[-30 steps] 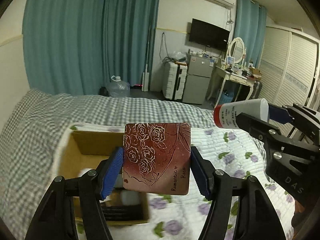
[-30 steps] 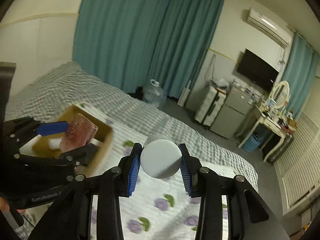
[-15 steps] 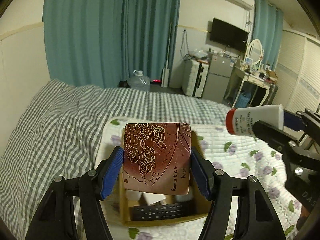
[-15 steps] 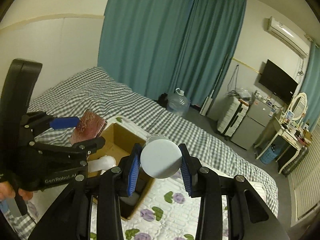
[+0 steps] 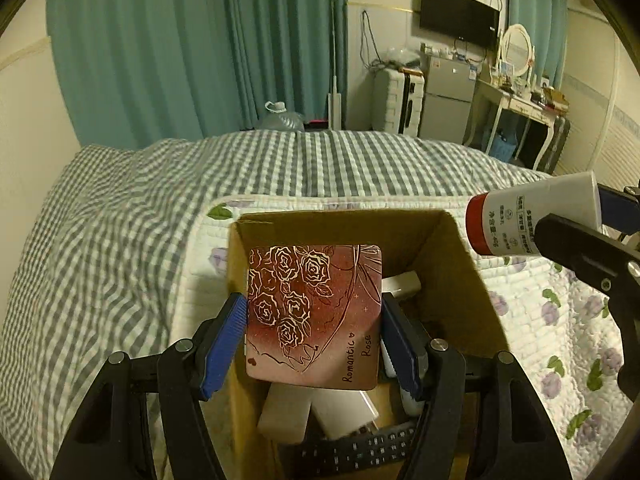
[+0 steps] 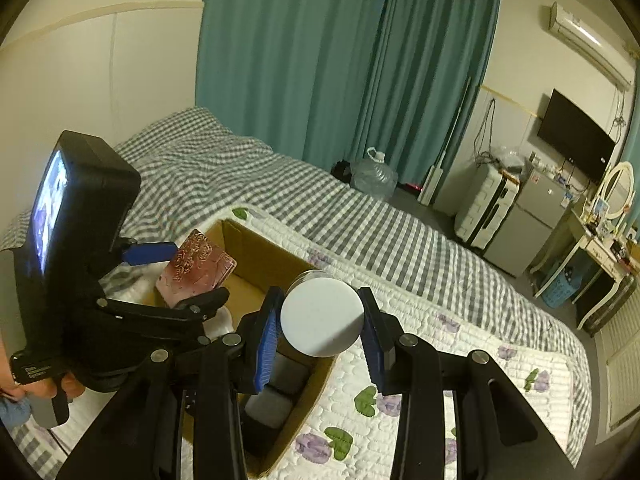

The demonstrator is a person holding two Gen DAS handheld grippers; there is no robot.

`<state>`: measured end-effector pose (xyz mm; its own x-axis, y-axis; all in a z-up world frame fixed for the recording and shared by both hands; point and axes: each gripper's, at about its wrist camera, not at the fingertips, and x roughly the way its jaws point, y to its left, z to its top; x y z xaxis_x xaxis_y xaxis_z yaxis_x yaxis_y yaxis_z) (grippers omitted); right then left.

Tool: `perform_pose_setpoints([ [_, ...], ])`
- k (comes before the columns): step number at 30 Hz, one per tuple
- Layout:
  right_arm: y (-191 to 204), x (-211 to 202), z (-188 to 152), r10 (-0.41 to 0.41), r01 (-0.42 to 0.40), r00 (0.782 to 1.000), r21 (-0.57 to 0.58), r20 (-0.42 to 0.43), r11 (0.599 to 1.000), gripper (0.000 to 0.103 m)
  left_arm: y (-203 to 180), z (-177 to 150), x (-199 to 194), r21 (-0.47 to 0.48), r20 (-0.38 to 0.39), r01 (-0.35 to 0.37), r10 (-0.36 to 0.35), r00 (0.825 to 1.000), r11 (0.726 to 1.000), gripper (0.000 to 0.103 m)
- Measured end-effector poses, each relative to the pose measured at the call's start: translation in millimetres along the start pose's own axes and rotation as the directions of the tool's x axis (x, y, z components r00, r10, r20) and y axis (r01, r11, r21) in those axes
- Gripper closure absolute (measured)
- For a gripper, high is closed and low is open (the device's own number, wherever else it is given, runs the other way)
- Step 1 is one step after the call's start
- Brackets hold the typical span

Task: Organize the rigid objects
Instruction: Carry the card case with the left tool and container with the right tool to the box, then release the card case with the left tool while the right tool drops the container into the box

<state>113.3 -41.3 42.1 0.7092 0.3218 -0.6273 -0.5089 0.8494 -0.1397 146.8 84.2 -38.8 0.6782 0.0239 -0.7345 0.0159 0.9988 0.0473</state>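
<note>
**Two Things Held Over the Box, Ready to Go In**

The left gripper (image 5: 314, 340) squeezes a flat red case with gold roses (image 5: 314, 316) between its blue pads. The case has the words "Romantic Rose" on it. It stands up on its edge, so it looks ready to slide down into a thin gap. It hangs right over the open cardboard box (image 5: 460, 264).

The right gripper (image 6: 320, 326) is closed on a white tube with a red cap (image 5: 532, 220). In the right wrist view only the round white end (image 6: 322, 312) shows, between the blue pads. The tube lies on its side, held at its far end, with the red cap pointing toward the box. It hangs over the right side of the box, near its rim.

The box sits on a white quilt with purple flowers (image 5: 560, 320), on top of a gray checked bed cover (image 5: 120, 240). Inside the box lie a black remote control (image 5: 360, 448) near the front and some white blocks (image 5: 284, 412) beside it. The box is partly full, so each new thing needs its own free spot.

I think both things are about to be put down inside. The case should go first, since it is already above the middle.
</note>
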Motion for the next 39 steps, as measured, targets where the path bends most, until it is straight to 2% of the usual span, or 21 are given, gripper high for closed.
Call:
perform_pose_setpoints([
  [8, -14.6, 37.9, -12.4, 0.018, -0.017, 0.999, 0.019, -0.039, 1.0, 0.066, 3.6, 4.3, 18.7, 0.006, 0.007, -0.022, 0.022, 1.0, 1.0, 0.033],
  [16, -11.2, 47.5, -12.1, 0.033, -0.031, 0.998, 0.03, -0.044, 0.999, 0.066, 14.8, 5.6, -13.4, -0.024, 0.099, -0.036, 0.038, 0.994, 0.999, 0.032],
  [21, -2.9, 60.4, -7.5, 0.05, -0.047, 0.997, 0.04, -0.059, 0.998, 0.066, 23.0, 0.7, -20.0, -0.027, 0.129, -0.053, 0.056, 0.99, 0.998, 0.031],
  [27, 9.4, 96.7, -4.2, 0.088, -0.08, 0.989, 0.072, -0.115, 0.994, 0.066, 36.6, -6.5, -11.2, -0.052, 0.128, -0.053, 0.059, 0.99, 0.997, 0.031],
  [31, 13.0, 124.4, -4.2, 0.103, -0.088, 0.983, 0.108, -0.15, 0.99, 0.066, 43.1, -11.2, -6.0, -0.063, 0.116, -0.023, 0.03, 0.993, 0.998, 0.031],
  [36, 7.8, 139.6, -2.3, 0.098, -0.07, 0.984, 0.18, -0.151, 0.981, 0.066, 44.4, -13.3, -5.5, -0.063, 0.118, -0.015, 0.023, 0.993, 0.998, 0.031],
  [39, 3.3, 130.0, 2.2, 0.061, -0.041, 0.993, 0.183, -0.105, 0.982, 0.066, 44.3, -13.7, -5.9, -0.066, 0.119, -0.017, 0.025, 0.993, 0.998, 0.031],
])
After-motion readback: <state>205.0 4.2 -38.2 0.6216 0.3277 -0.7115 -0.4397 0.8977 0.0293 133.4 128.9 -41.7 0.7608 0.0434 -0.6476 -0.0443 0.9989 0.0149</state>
